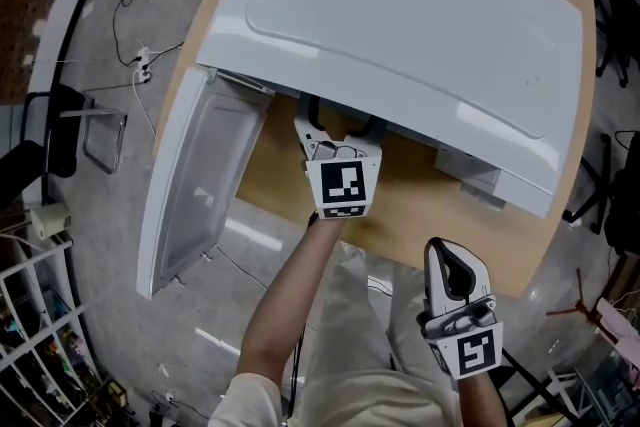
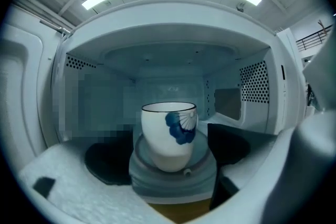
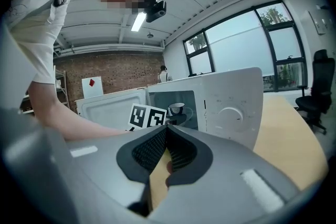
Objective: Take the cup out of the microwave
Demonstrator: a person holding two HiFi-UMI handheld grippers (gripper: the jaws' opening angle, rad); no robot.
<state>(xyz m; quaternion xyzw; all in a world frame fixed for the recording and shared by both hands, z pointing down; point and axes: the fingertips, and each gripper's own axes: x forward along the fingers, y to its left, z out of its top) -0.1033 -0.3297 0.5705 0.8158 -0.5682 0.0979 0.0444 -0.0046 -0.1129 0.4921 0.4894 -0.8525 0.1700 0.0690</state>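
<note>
A white cup [image 2: 169,136] with a blue flower print stands upright on the turntable [image 2: 173,176] inside the white microwave [image 1: 400,25]. The microwave's door [image 1: 195,185] hangs open to the left. My left gripper [image 1: 338,127] reaches into the oven's mouth. In the left gripper view it [image 2: 169,157] is open wide, and its dark pads [image 2: 110,162] flank the cup without pressing on it. My right gripper [image 1: 447,260] hangs low at the table's near edge, shut on nothing [image 3: 165,131]. From the right gripper view the cup [image 3: 176,108] shows small inside the oven.
The microwave sits on a wooden table [image 1: 420,205]. Its control panel with a dial [image 3: 231,113] is right of the cavity. Cables [image 1: 140,65] lie on the floor at the left, beside a black chair [image 1: 50,135]. An office chair [image 3: 315,89] stands far right.
</note>
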